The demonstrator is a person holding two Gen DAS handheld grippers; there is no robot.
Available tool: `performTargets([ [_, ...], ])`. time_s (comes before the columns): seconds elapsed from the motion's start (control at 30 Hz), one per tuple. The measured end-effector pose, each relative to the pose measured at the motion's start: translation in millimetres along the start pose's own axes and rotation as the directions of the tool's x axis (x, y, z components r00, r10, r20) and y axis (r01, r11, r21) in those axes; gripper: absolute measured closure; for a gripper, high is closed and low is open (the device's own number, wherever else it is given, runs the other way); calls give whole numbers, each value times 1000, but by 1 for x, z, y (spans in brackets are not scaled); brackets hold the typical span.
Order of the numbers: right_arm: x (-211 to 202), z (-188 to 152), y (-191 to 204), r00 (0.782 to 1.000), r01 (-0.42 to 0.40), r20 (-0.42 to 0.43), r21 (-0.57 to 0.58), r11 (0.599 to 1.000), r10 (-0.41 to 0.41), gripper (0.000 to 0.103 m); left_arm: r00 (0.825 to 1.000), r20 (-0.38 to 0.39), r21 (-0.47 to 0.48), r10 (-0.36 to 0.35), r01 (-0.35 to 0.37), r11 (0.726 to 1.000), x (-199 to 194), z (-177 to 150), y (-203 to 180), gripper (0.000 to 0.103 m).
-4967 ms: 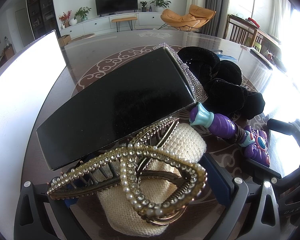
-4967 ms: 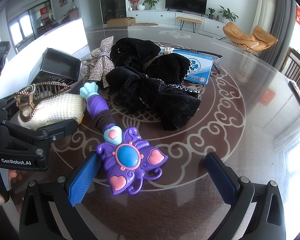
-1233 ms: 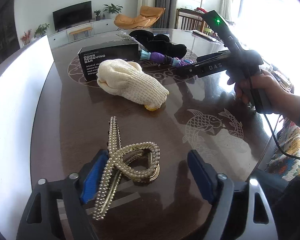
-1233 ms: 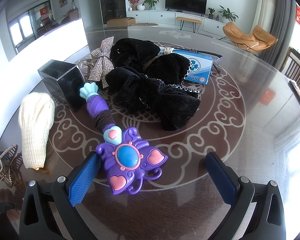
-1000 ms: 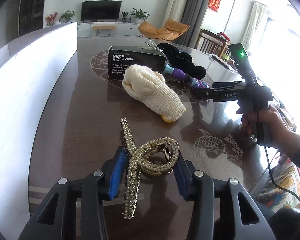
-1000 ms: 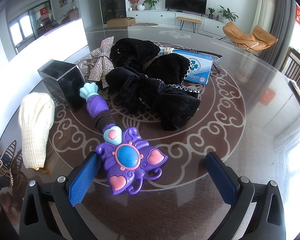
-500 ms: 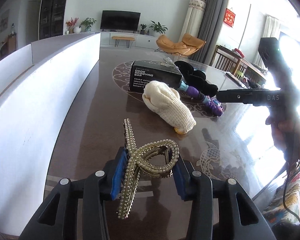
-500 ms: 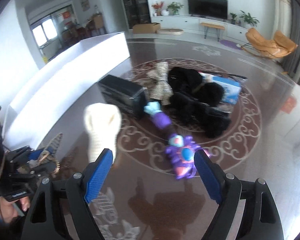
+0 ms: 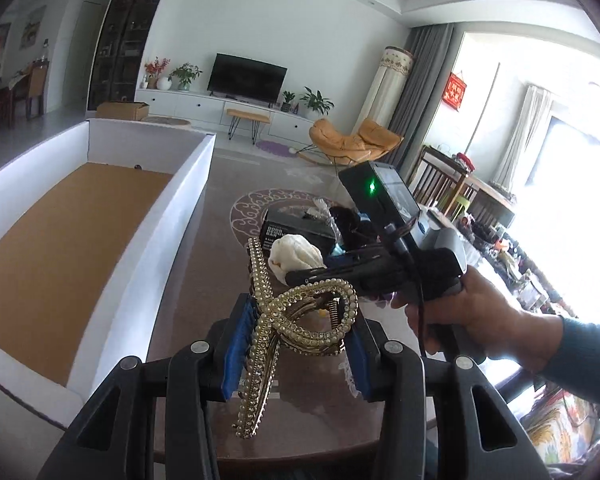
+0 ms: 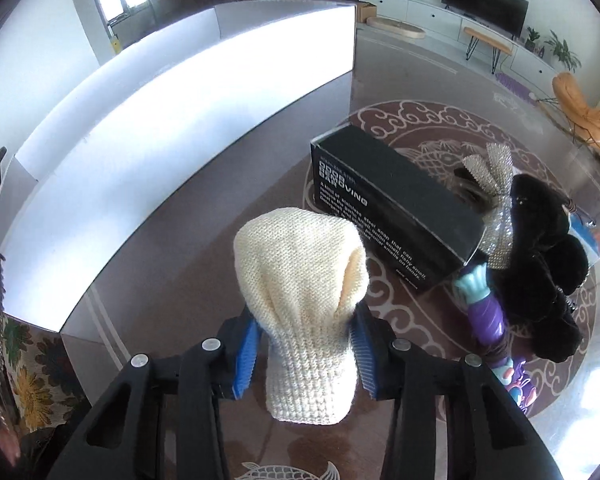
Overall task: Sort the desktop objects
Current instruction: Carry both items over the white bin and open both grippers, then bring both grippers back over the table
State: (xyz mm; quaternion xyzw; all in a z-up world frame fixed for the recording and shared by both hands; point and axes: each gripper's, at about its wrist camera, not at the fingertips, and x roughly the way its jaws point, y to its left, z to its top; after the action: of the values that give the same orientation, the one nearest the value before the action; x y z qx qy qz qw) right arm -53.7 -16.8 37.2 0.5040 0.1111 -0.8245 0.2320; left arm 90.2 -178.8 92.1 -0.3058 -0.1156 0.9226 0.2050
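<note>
Left claw [image 9: 296,344] clamped on gold rhinestone hair clip [image 9: 296,320]; right claw [image 10: 302,346] pinching cream knitted pouch [image 10: 304,300]. Lift clear, then release inside white cardboard box [image 9: 156,248] at bench's left edge.

The right gripper [image 10: 304,354] has its blue pads [image 10: 245,356] pressed against both sides of the cream knitted pouch [image 10: 304,292]. Ahead of the fingertips, slightly right, lies the black box [image 10: 396,208]. Further right sit black velvet bows [image 10: 548,256] and a purple toy wand [image 10: 488,320]. Left of the fingers stands the white bin wall [image 10: 172,120].
</note>
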Motion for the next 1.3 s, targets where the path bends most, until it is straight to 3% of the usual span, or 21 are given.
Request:
performTargets([
  [0.1,-42,18,17,997,-33,65,-33,999,35,60,996,87,-53,17,-13,999,-40,22,20,59],
  [0.23,-90,60,64,981,-110,152,-96,989,124,60,980,138,-106,143,-129,986,-71,51,68,59],
  [0.33,-94,99,110,962,-189,175,-136,973,211,60,958,92,-139,271,-258,956,-68,64,114,59],
  [0.43,-83,122,163,952,-211,182,-193,958,246,60,928,7,-150,372,-367,918,-54,66,154,59],
  [0.57,-38,135,210,965,-209,111,-222,952,238,60,902,-85,-145,423,-431,890,-32,59,185,60],
  [0.7,6,135,217,978,-195,34,-193,962,205,55,889,-147,-157,434,-454,877,-13,53,201,59],
  [0.8,23,131,204,982,-185,14,-148,972,189,43,851,-207,-127,483,-513,849,-1,51,206,59],
  [0.83,23,131,202,981,-187,21,-138,973,192,38,847,-215,-119,487,-518,847,1,51,205,58],
  [0.9,17,131,196,978,-195,45,-125,973,202,33,844,-216,-116,491,-521,846,3,54,207,51],
  [0.97,5,130,190,973,-206,78,-120,971,217,32,838,-196,-115,509,-535,837,-1,56,205,38],
  [1.07,-20,123,176,961,-219,147,-112,969,234,29,846,-149,-121,512,-529,840,-11,60,193,38],
  [1.13,-39,107,158,952,-201,213,-108,974,220,18,864,-114,-119,491,-502,856,-16,63,175,38],
  [1.23,-66,63,118,932,-141,326,-82,987,160,9,912,-50,-84,408,-411,908,-20,67,129,35],
  [1.3,-75,23,85,924,-73,374,-41,996,83,7,943,-16,-30,333,-334,942,-18,66,88,22],
])
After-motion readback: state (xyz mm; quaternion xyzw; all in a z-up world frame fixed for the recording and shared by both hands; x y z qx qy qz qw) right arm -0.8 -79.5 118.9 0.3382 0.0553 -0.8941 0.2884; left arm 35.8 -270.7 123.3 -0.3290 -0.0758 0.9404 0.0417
